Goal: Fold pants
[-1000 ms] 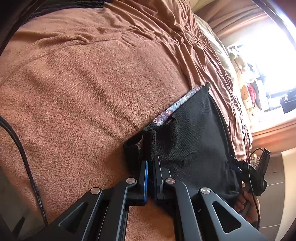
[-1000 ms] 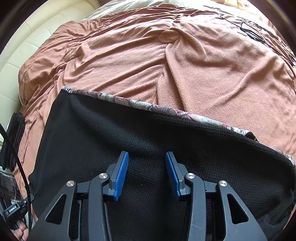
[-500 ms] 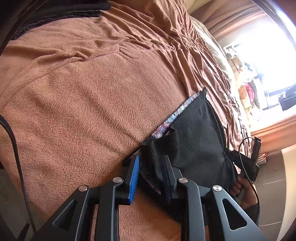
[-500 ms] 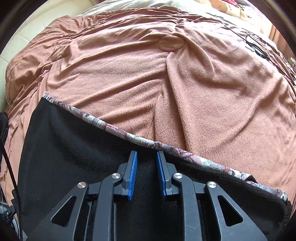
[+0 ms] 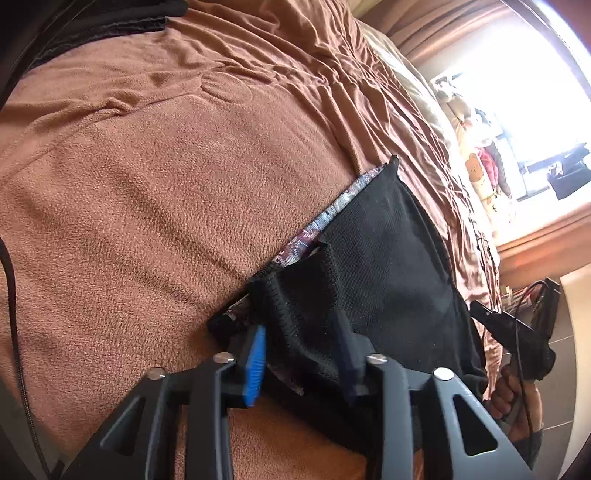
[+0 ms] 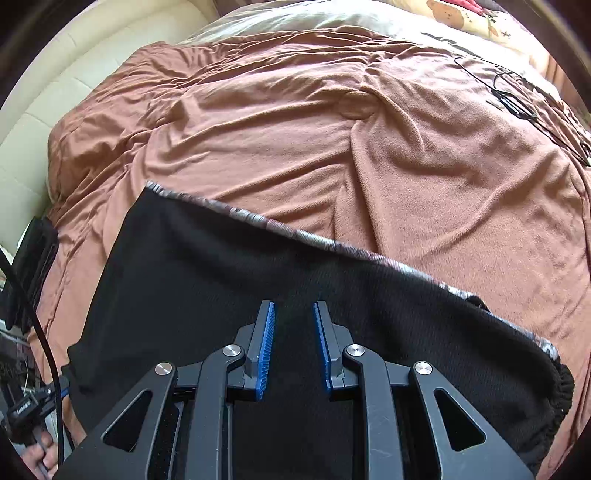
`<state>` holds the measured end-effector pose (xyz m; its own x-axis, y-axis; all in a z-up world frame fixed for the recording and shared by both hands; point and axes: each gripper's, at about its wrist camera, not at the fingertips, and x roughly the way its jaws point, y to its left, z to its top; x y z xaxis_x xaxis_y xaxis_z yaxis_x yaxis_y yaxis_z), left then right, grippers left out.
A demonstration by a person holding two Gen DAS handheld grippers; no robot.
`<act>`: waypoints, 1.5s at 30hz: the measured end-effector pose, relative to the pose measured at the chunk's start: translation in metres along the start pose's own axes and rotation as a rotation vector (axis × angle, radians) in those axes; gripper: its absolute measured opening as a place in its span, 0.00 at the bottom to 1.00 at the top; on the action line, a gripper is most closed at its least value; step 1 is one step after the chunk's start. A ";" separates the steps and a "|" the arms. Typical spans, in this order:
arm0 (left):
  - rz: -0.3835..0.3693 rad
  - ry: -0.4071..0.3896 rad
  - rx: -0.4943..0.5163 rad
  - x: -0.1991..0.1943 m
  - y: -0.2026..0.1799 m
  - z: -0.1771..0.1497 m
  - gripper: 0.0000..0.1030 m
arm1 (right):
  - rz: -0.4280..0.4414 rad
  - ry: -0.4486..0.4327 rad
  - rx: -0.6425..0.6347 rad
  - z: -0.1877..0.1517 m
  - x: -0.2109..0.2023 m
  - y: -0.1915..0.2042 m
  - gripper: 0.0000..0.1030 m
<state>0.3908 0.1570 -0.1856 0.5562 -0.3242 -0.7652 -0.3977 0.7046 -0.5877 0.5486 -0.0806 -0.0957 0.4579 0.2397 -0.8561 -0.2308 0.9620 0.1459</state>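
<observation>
Black pants with a patterned inner edge lie on a brown blanket. My left gripper sits at their bunched elastic waistband. Its jaws are closing around that bunch but still stand apart, and the blue pad shows bare. In the right wrist view the pants spread flat, with the patterned edge running across. My right gripper hovers over the black cloth, a little short of that edge. Its jaws are narrowly apart with nothing pinched between them.
The blanket is creased and covers the whole bed. A cream padded headboard stands at the left, and a thin black cable lies at the far right. Soft toys sit by a bright window. Dark cloth lies at the far edge.
The left jaws, shut on the waistband a second ago, have opened and now straddle a thicker bunch. The right jaws have narrowed and drawn back from the patterned edge.
</observation>
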 end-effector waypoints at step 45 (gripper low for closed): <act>-0.176 0.067 -0.043 -0.020 0.032 0.001 0.47 | 0.209 0.118 -0.143 -0.183 -0.039 0.112 0.18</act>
<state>0.3677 0.1866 -0.1883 0.5708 -0.4826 -0.6643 -0.3302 0.6058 -0.7239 0.3476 -0.0060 -0.1363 0.2858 0.4063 -0.8679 -0.4326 0.8628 0.2615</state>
